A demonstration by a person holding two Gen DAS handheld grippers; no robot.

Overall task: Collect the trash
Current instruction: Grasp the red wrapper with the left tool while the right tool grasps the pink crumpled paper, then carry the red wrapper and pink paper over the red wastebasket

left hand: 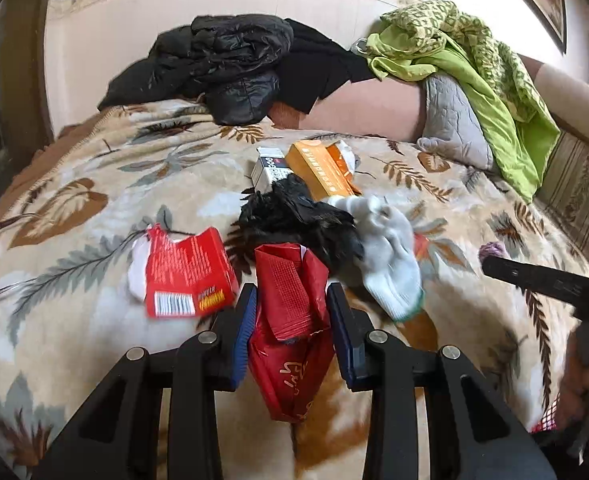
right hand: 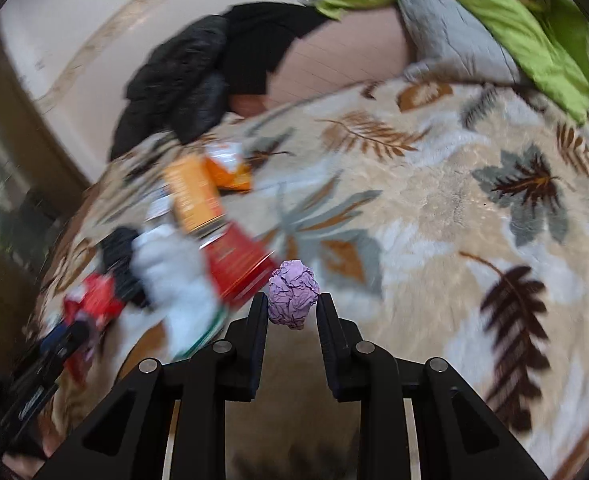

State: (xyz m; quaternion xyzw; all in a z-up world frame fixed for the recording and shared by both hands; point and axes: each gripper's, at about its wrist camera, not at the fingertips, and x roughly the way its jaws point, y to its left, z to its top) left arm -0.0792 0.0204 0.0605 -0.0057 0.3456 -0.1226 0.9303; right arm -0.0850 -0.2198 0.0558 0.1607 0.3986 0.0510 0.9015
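My left gripper (left hand: 292,304) is shut on a crumpled red wrapper (left hand: 290,332) above the leaf-patterned blanket (left hand: 94,208). Just beyond it lie a torn red box (left hand: 186,272), a black plastic bag (left hand: 294,220), a white glove (left hand: 386,248), an orange box (left hand: 320,168) and a small white box (left hand: 268,168). My right gripper (right hand: 292,308) is shut on a crumpled purple paper ball (right hand: 293,294) above the blanket (right hand: 434,220). The same pile shows blurred to its left: the orange box (right hand: 192,196), the red box (right hand: 238,264) and the white glove (right hand: 174,272). The right gripper also shows at the right edge of the left wrist view (left hand: 490,262).
Black jackets (left hand: 230,64) are heaped at the bed's far end. A green cloth (left hand: 474,76) and a grey quilted pillow (left hand: 454,120) lie at the far right. A pale wall (left hand: 134,28) stands behind the bed.
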